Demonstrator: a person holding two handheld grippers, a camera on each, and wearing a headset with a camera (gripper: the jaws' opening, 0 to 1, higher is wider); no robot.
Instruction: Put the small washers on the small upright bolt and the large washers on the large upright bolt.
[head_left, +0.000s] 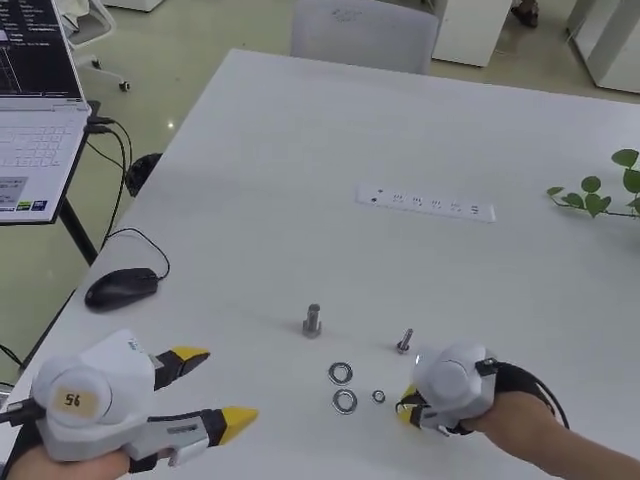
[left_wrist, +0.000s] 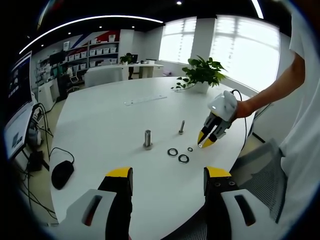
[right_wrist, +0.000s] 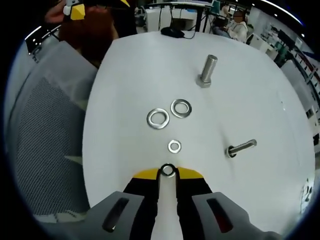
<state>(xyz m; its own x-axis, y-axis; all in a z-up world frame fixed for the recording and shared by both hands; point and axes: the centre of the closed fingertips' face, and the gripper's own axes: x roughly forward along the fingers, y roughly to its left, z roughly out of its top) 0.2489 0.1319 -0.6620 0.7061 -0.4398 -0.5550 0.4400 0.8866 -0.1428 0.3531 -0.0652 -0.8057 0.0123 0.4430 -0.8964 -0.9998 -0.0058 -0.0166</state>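
**Steel washer pinched in the right jaws**

White worktop (head_left: 300, 180) carries the large bolt (head_left: 312, 320) and the small bolt (head_left: 404, 341), both upright and well apart. Nearer the person lie two large washers (head_left: 340, 373) (head_left: 345, 401), just beside each other. A loose small washer (head_left: 378, 397) lies to their right. The right gripper (right_wrist: 168, 175) sits low beside that washer, its jaws pinching a second small washer (right_wrist: 168, 171) at the yellow tips. The left gripper (head_left: 215, 385) hovers at the near left edge, its jaws spread and holding nothing. A mouse (head_left: 122, 288) lies to the left and a power strip (head_left: 425, 202) farther back.
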